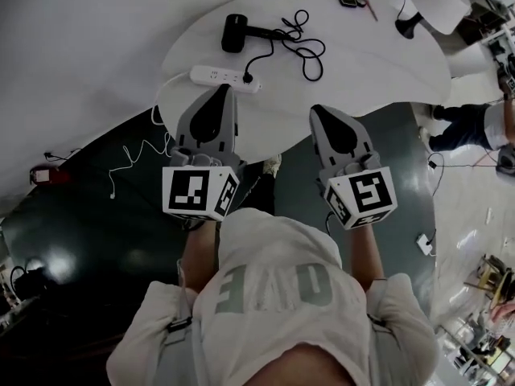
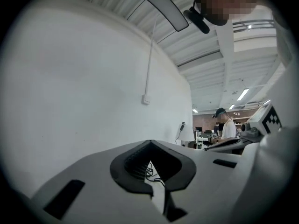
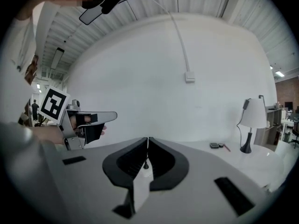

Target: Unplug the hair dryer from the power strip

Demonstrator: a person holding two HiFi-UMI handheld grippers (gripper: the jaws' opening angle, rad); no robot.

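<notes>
On the white table (image 1: 362, 63), the power strip (image 1: 216, 76) is placed near the left front edge. The left gripper (image 1: 223, 88) is held level with its tips just short of the strip; contact cannot be confirmed. In the left gripper view its jaws are seen clenched together with nothing between them. Behind the strip, the hair dryer (image 1: 236, 33) is laid flat. Its black cord (image 1: 299, 48) is looped across the table to the plug (image 1: 248, 77), which is seated in the right end of the strip. The right gripper (image 1: 317, 109) is held over the front edge of the table, well apart from the plug, and its jaws are likewise pressed together and empty. A lamp (image 3: 252, 120) is set at the far right.
</notes>
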